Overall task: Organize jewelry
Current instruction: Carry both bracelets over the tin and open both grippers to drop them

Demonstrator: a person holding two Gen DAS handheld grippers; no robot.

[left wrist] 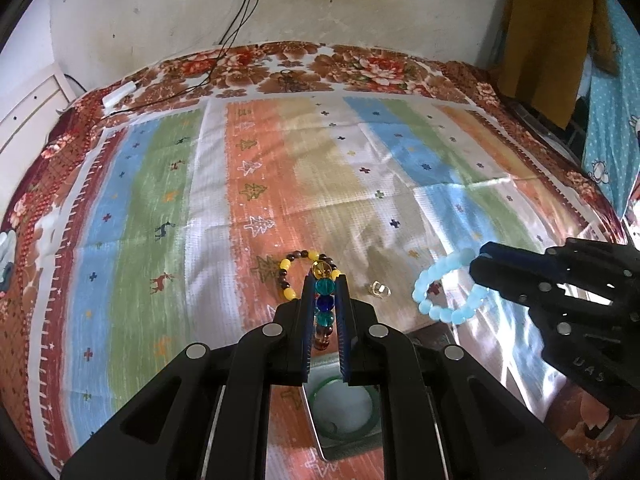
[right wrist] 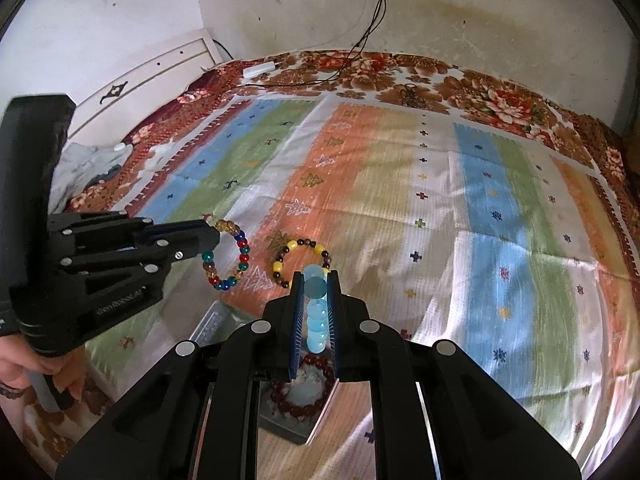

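Note:
My left gripper (left wrist: 324, 280) is shut on a multicolour glass bead bracelet (left wrist: 325, 302), held above the bed; it also shows in the right wrist view (right wrist: 228, 256). My right gripper (right wrist: 316, 276) is shut on a pale blue bead bracelet (right wrist: 316, 316), which also shows in the left wrist view (left wrist: 448, 292). A yellow and brown bead bracelet (left wrist: 290, 276) lies on the striped cloth ahead of both grippers. A metal tray (left wrist: 320, 436) below the left gripper holds a green bangle (left wrist: 344, 412). Another compartment (right wrist: 316, 428) below the right gripper holds a dark red bead bracelet (right wrist: 300, 400).
A small clear ring (left wrist: 378, 290) lies on the cloth between the grippers. The striped cloth (left wrist: 280, 168) covers a floral bedspread. Black cables (left wrist: 224, 52) and a white adapter (left wrist: 118, 94) lie at the far edge by the wall. A white headboard (right wrist: 152, 72) stands left.

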